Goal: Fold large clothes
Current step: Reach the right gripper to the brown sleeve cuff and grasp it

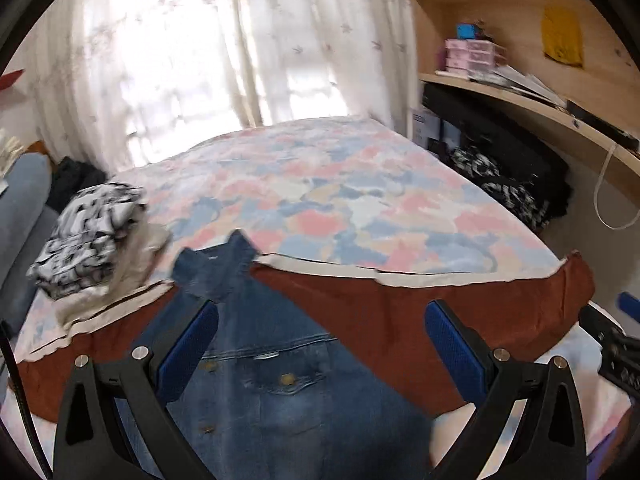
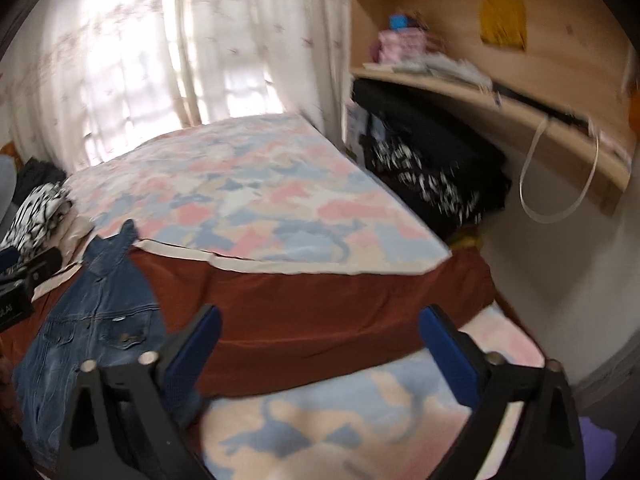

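Observation:
A blue denim jacket (image 1: 256,364) lies flat on the rust-brown sheet (image 1: 380,312), collar pointing toward the far side of the bed. My left gripper (image 1: 322,326) hovers over its chest, jaws wide apart with nothing between the blue pads. In the right wrist view the same jacket (image 2: 92,328) lies at the lower left. My right gripper (image 2: 320,330) stands open over the brown sheet (image 2: 320,300) to the jacket's right, holding nothing. The left gripper's black body (image 2: 16,292) shows at the left edge.
A pastel patchwork bed cover (image 1: 320,200) spreads across the bed. A stack of folded black-and-white clothes (image 1: 88,236) sits at the left. Wooden shelves and a desk (image 1: 540,112) line the right wall, with dark bags (image 1: 508,176) beneath. Curtains (image 1: 200,48) hang behind.

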`<action>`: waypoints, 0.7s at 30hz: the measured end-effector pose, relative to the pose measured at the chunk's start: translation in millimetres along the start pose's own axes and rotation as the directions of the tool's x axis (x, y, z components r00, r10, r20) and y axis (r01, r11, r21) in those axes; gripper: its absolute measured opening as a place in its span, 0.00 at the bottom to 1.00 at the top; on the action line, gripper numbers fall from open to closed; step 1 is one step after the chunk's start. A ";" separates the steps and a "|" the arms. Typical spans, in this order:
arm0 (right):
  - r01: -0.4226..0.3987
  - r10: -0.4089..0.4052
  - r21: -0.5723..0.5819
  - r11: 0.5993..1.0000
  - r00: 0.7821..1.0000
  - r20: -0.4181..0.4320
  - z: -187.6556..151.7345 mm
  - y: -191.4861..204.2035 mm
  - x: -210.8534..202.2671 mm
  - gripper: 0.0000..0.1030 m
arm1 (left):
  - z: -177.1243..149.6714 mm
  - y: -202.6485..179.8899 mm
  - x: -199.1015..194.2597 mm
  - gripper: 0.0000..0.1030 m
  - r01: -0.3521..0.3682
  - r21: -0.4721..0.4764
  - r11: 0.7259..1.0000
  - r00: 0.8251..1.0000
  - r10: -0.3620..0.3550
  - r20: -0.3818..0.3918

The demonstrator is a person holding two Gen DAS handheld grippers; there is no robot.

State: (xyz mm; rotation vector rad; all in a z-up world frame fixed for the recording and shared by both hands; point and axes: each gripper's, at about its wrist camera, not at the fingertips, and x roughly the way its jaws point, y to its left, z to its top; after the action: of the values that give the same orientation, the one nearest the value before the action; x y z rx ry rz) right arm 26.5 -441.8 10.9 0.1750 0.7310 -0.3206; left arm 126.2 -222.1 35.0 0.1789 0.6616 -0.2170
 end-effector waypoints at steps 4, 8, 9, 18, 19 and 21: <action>-0.028 0.037 0.102 0.994 0.995 -0.089 -2.4 -46.5 38.0 0.75 | 3.2 -25.2 25.5 0.99 0.047 0.013 0.999 0.999 -0.047 -0.010; -0.058 0.100 0.257 0.965 0.983 -0.152 -8.6 -99.3 73.6 0.64 | -3.2 -51.3 62.7 0.99 0.063 0.028 0.998 0.996 -0.061 -0.059; -0.062 0.115 0.301 0.952 0.980 -0.161 -11.2 -111.5 80.2 0.62 | -7.1 -59.3 76.6 0.99 0.066 0.027 0.997 0.994 -0.063 -0.091; -0.094 0.250 0.658 0.747 0.957 -0.147 -40.2 -200.9 123.6 0.61 | -33.7 -92.1 131.4 0.99 0.106 -0.013 0.994 0.979 -0.107 -0.176; -0.097 0.259 0.679 0.728 0.955 -0.142 -42.7 -205.8 127.6 0.61 | -35.8 -94.8 134.9 0.99 0.109 -0.009 0.994 0.977 -0.109 -0.184; -0.094 0.264 0.702 0.706 0.955 -0.137 -46.7 -210.8 132.2 0.62 | -40.7 -102.6 141.9 0.99 0.115 0.004 0.993 0.972 -0.112 -0.205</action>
State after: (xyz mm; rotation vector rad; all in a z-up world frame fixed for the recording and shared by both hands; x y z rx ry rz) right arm 16.6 -656.6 -122.6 1.0158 0.7866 -0.3786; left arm 185.0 -331.5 -95.0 0.1798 0.8765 -0.3162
